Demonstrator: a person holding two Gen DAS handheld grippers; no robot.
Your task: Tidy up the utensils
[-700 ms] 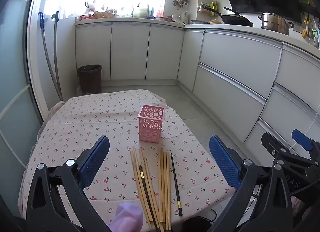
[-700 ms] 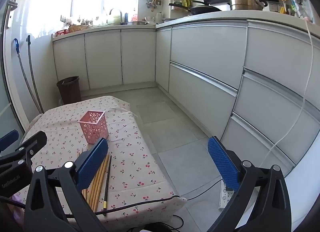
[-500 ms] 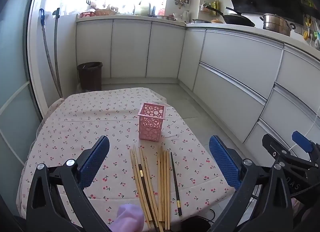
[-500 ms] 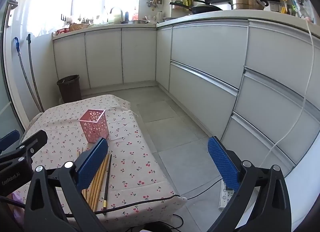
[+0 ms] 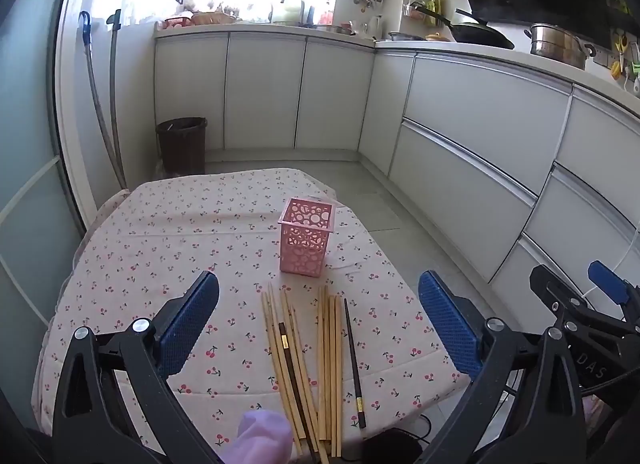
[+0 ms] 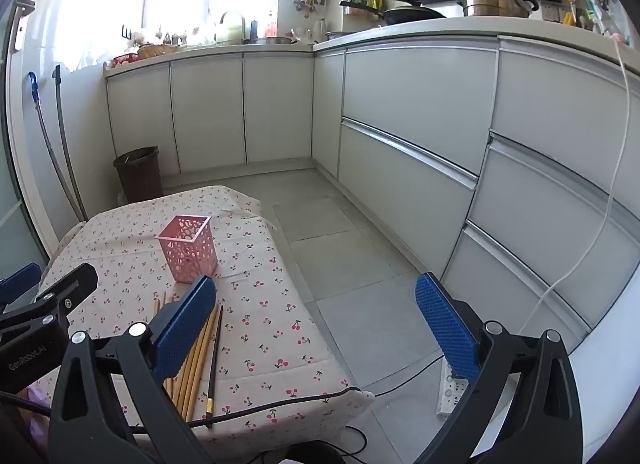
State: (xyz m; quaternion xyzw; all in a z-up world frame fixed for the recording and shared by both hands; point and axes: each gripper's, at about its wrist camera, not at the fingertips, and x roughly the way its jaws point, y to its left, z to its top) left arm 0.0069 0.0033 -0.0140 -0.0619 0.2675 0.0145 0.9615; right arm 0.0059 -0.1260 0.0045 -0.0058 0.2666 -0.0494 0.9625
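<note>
A low table (image 5: 168, 232) under a cherry-print cloth stands on the tiled kitchen floor, with a pink perforated holder (image 5: 306, 238) upright near its middle and apparently empty. The left gripper (image 5: 318, 322) hangs above the near part of the table with its blue-padded jaws spread to full width, holding and touching nothing; the right gripper (image 6: 316, 322) is equally wide and empty, its left pad over the table's edge and its right pad over the floor. A loose row of wooden chopsticks (image 5: 304, 360) and two dark chopsticks (image 5: 354, 360) lie flat on the cloth just short of the holder, apart from it.
</note>
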